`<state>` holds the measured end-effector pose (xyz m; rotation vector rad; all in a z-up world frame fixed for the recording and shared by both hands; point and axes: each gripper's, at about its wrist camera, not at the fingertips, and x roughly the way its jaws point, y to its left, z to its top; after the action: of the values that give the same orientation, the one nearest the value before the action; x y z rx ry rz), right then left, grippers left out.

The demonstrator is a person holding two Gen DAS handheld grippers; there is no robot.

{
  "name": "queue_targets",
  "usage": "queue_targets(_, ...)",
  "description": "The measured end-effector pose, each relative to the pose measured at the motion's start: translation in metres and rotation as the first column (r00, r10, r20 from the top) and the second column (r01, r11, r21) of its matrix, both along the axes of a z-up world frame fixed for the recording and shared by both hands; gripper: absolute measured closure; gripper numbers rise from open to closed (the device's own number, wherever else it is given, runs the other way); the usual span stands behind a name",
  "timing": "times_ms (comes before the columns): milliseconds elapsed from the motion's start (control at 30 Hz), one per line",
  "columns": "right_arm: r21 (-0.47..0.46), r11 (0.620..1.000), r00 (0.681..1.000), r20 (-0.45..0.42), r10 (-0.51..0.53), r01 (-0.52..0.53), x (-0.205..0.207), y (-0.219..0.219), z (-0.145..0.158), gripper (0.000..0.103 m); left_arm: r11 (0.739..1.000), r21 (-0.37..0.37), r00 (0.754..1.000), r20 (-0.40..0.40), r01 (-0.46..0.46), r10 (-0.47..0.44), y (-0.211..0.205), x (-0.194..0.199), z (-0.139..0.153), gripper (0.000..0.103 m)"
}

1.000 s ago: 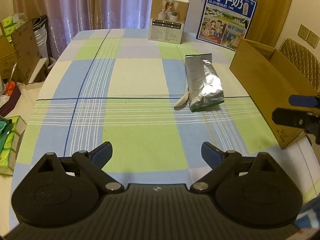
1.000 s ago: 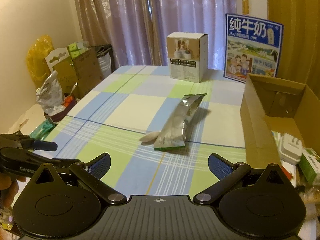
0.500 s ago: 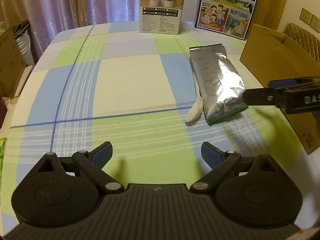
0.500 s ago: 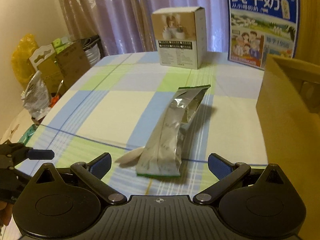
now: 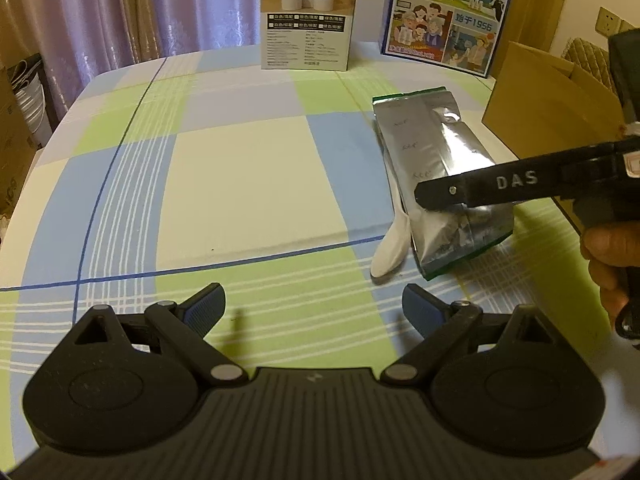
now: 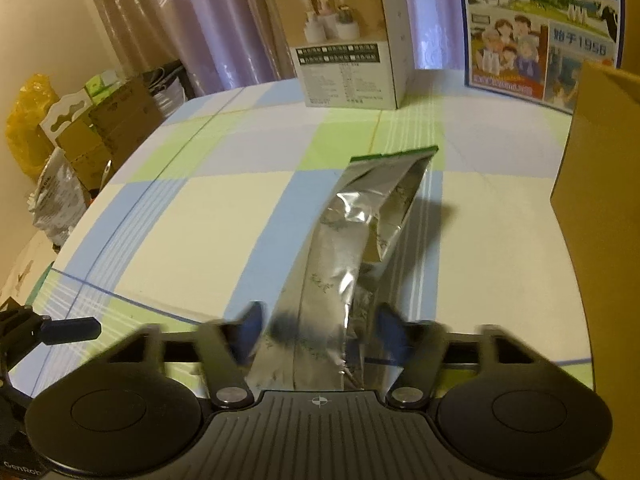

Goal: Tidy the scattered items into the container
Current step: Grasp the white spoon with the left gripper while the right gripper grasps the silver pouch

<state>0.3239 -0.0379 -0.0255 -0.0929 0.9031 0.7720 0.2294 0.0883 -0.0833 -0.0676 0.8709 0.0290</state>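
Right tool (image 6: 318, 330), marked "DAS", closing around foil pouch (image 6: 352, 256).

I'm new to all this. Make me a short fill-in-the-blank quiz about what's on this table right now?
1. The right tool has just been closing around the shiny ____ pouch.
2. A white ____ lies beside that pouch.
3. The left tool holds ____.
4. The brown container is made of ____.

Missing words: silver; spoon; nothing; cardboard
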Motion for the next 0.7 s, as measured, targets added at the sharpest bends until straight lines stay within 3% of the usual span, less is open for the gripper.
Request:
queue_targets(433, -0.042, 0.998, 0.999, -0.004, -0.042, 0.042, -0.031, -0.062, 0.007, 0.065, 0.995, -0.039, 0.995, 0.022, 0.094, -0.093, -0.028, 0.022, 0.000, 0.016)
queue_targets(533, -0.049, 0.998, 0.999, 0.019, -0.037, 0.038, -0.042, -0.070, 0.007, 0.065, 0.992, -0.018, 0.992, 0.018, 0.122, -0.122, -0.040, 0.031, -0.005, 0.025)
queue_targets(700, -0.038, 0.998, 0.997, 0.063, -0.048, 0.050, -0.052, -0.076, 0.006, 0.060, 0.991, -0.014, 0.991, 0.008, 0.136, -0.136, -0.052, 0.041, -0.013, 0.049)
